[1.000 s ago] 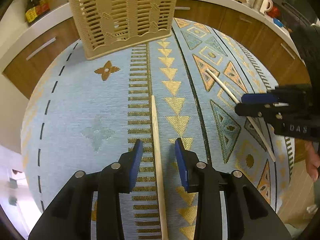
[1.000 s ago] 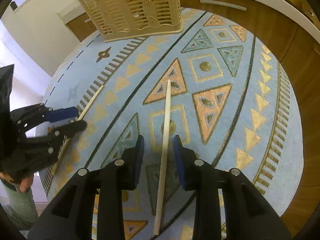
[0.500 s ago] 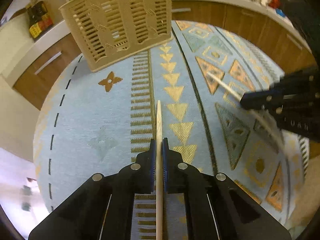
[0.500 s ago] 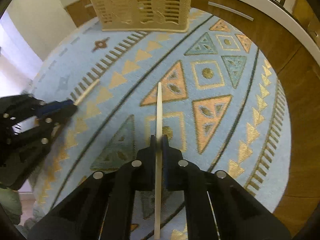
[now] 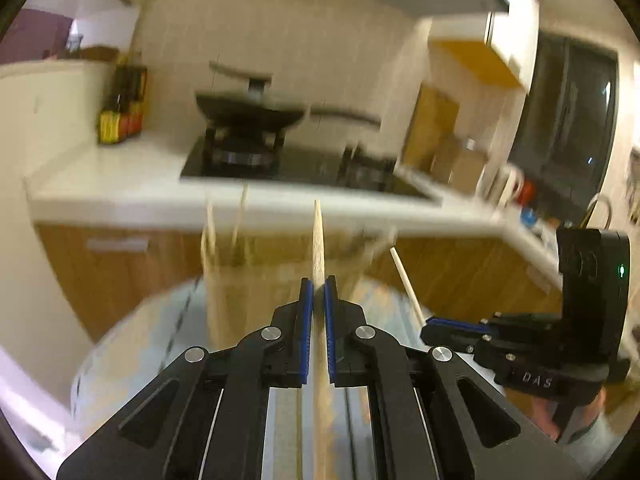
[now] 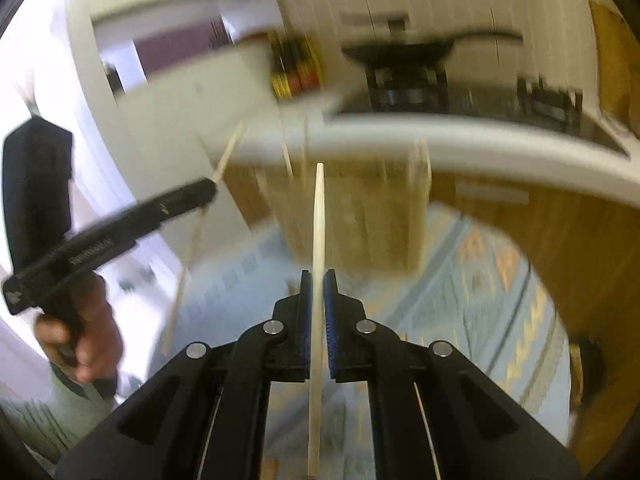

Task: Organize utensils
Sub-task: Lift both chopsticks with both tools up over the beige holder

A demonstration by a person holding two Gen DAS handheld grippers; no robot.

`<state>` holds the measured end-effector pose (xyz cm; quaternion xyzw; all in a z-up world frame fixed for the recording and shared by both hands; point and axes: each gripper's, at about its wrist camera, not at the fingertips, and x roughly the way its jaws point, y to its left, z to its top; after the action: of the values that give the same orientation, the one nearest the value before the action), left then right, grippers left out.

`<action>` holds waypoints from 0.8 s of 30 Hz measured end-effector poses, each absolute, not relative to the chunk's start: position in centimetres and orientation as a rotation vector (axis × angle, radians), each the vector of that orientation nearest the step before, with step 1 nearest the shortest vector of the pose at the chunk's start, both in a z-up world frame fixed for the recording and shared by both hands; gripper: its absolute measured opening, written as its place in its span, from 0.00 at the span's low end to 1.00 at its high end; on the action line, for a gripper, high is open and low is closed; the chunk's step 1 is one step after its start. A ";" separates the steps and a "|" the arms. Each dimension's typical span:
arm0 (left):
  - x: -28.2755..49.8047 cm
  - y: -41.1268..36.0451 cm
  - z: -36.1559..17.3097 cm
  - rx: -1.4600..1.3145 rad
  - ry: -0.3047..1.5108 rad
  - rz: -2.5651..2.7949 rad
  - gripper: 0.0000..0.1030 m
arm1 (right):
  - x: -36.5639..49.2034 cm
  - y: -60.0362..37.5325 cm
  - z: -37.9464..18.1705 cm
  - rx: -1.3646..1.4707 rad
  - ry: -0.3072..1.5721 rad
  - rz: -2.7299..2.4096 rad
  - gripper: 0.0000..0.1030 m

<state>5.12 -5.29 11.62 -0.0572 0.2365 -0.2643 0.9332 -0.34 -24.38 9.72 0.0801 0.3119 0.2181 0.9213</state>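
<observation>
2 grippers, left gripper (image 5: pixel 316 288) and right gripper (image 6: pixel 319 280), each clamp 1 chopstick (image 5: pixel 319 240); only the right view shows a hand (image 6: pixel 86 340).

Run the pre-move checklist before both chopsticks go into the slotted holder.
1. Left gripper shut on its chopstick: ok.
2. Right gripper shut on its chopstick: ok.
3. Both sticks lifted off the patterned cloth: ok.
4. Beige holder ahead of both tips: ok.
5. Tips lined up over the holder's opening: cannot tell, motion blur.
6. Clearance between the two grippers: ok, apart in both views.
</observation>
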 end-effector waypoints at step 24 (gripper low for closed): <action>17.4 -10.0 14.0 -0.258 0.139 -0.326 0.04 | 12.1 -26.5 14.3 0.175 0.017 0.115 0.04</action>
<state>17.45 -9.98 13.96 -0.1280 0.0688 -0.1619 0.9761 12.14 -26.51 14.31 0.0872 0.0086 0.0573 0.9945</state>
